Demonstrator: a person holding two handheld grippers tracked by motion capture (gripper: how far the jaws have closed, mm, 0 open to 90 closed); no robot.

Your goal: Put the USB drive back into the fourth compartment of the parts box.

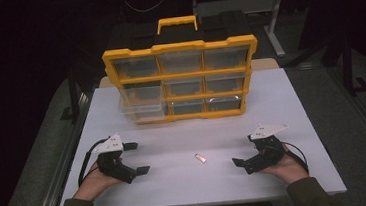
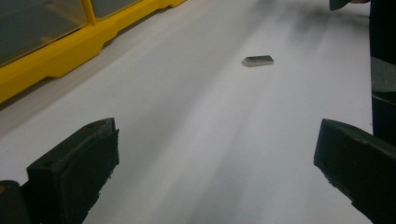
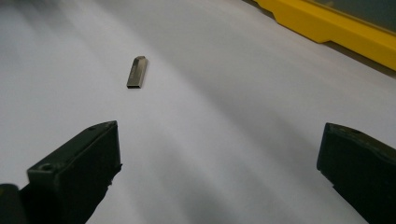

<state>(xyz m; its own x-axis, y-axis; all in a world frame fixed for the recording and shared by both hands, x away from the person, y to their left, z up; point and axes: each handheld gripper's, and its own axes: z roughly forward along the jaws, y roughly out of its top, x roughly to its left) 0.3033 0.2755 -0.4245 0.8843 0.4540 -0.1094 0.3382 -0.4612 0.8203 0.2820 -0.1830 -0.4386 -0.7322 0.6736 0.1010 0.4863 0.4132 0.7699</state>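
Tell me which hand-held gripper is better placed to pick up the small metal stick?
Probably right: the metal stick lies slightly nearer the right hand-held gripper, whose open jaws face it.

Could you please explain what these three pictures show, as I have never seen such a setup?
A person sits at a white table with a hand-held gripper in each hand: the left hand-held gripper and the right hand-held gripper. One picture looks down from above; the other two come from cameras riding on each gripper, looking along its black jaws. Both stand open and hold nothing. Between them lies a small metal USB stick. Behind it stands a yellow drawer organiser, one clear drawer pulled partly out.
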